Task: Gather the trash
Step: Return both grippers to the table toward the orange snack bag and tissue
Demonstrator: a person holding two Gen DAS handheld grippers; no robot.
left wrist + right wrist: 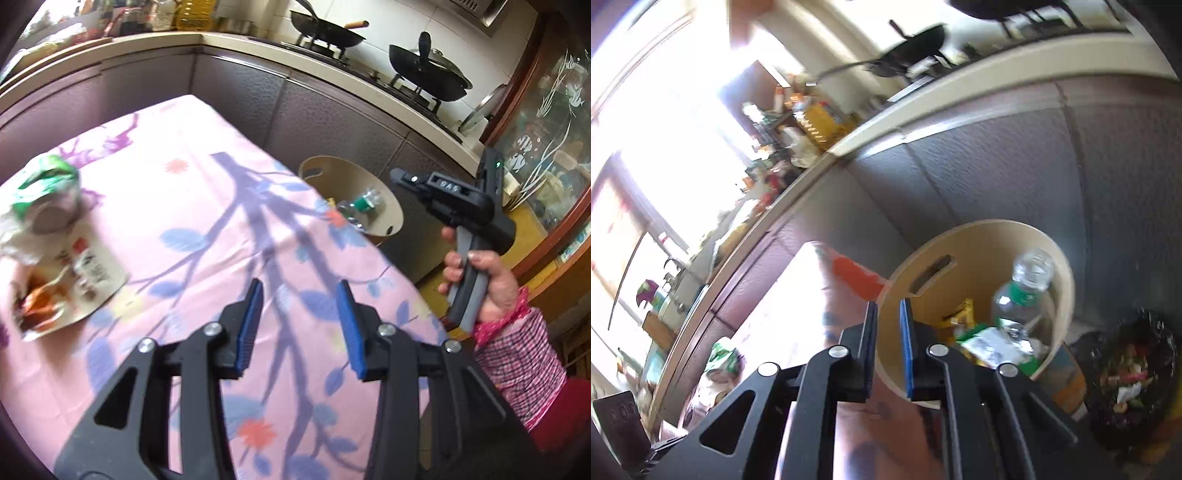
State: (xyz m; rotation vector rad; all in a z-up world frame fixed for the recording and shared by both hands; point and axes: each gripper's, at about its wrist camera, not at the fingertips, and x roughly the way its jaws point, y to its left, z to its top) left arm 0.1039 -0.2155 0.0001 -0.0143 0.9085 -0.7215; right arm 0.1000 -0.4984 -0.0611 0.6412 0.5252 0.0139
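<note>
Table under a pink floral cloth [207, 206], snack wrappers [70, 273] on it at nine o'clock. Beige round bin [975, 243] beyond its edge holds a clear plastic bottle [1023, 295]. Left gripper [299, 310] fingers apart, empty. Right gripper [888, 332] fingers slightly apart, empty.

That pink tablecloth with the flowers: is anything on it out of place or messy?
Yes. At the tablecloth's left edge lie a torn snack packet and a crumpled green wrapper, not yet in the beige bin beside the table, which already holds a plastic bottle.
</note>
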